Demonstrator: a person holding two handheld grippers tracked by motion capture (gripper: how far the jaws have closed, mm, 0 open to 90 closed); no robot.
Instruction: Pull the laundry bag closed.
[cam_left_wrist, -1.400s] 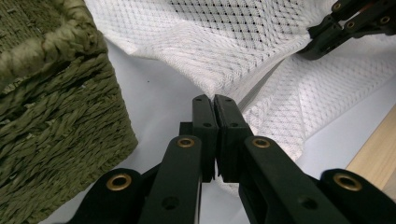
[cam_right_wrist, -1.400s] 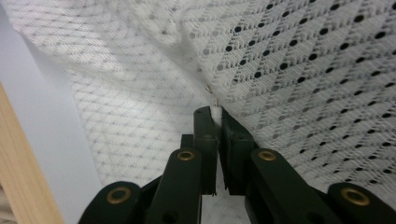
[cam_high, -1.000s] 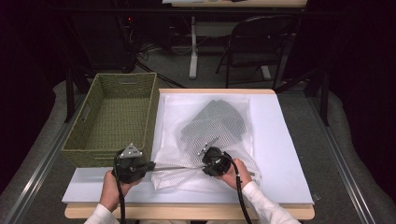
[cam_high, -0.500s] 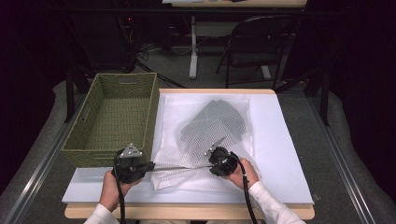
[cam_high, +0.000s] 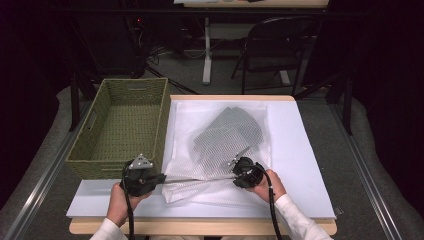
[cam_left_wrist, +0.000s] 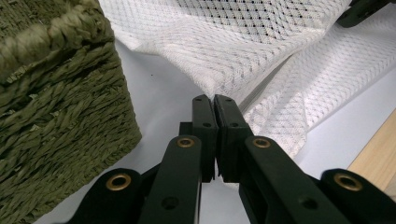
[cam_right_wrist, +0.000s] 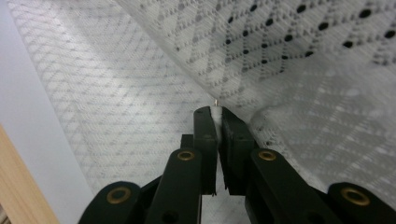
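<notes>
Pinching the near edge of the white mesh laundry bag (cam_high: 220, 175) at two points, both sets of fingers are closed tight on fabric. In the left gripper view the fingers (cam_left_wrist: 205, 114) meet with a fold of mesh nipped at their tips; in the right gripper view the fingers (cam_right_wrist: 233, 126) clamp a thin white edge beside what looks like a small metal zipper tip.

Since a second ago the right gripper (cam_high: 239, 167) has slid away from the left gripper (cam_high: 162, 178), towards the worktop's right side, while the left has stayed put near the front-left corner, just beside the woven green basket (cam_high: 125, 125). The stretch of mesh between them now runs as a taut, nearly straight line along the front edge of the worktop (cam_high: 310, 150).

That probably means the bag's mouth is being pulled straight, or its zipper drawn along, with the left hand anchoring. The bag lies spread over the white sheet in the middle, a grey perforated garment (cam_high: 227, 132) showing through its far half. The basket stands empty along the left edge.
</notes>
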